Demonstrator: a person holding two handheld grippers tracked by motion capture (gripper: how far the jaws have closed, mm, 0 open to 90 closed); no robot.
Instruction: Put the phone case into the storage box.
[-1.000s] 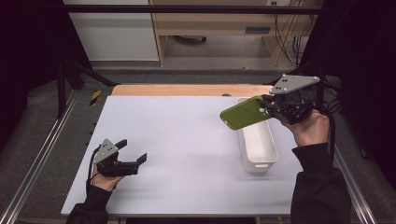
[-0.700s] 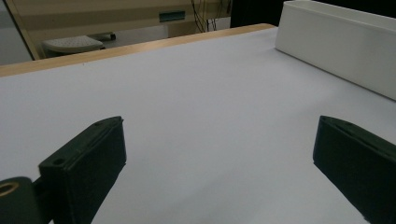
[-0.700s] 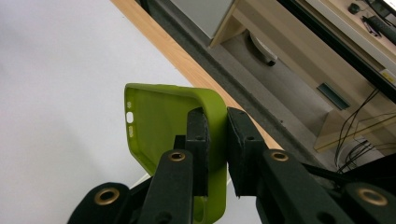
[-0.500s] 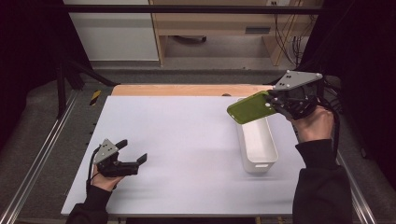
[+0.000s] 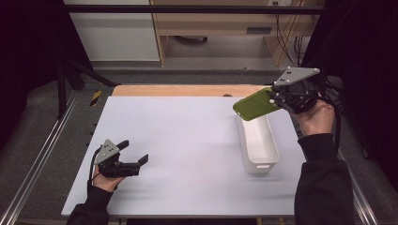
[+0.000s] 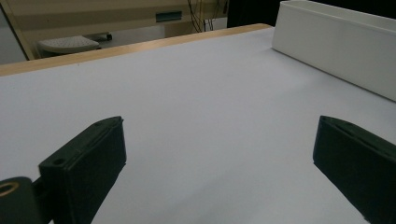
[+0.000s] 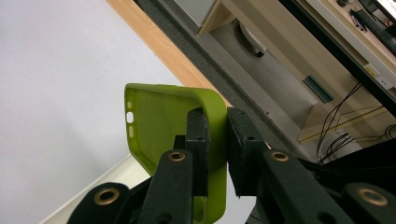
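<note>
- Right gripper (image 5: 274,97) is clamped on one side wall of the green phone case (image 5: 253,104), aloft over the white bin (image 5: 259,154).
- Looks light, thin and bendy; that edge pinch could flex or slip.
- Left gripper (image 5: 136,157) rests gaping, empty.

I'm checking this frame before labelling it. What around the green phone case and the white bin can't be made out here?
- Green phone case, right gripper view: its near end is cut off by the bottom edge and covered by the right gripper.
- White bin, high view: its far end is hidden under the case.
- White bin, left gripper view: the wall blocks its inside; the right edge cuts it off.
</note>
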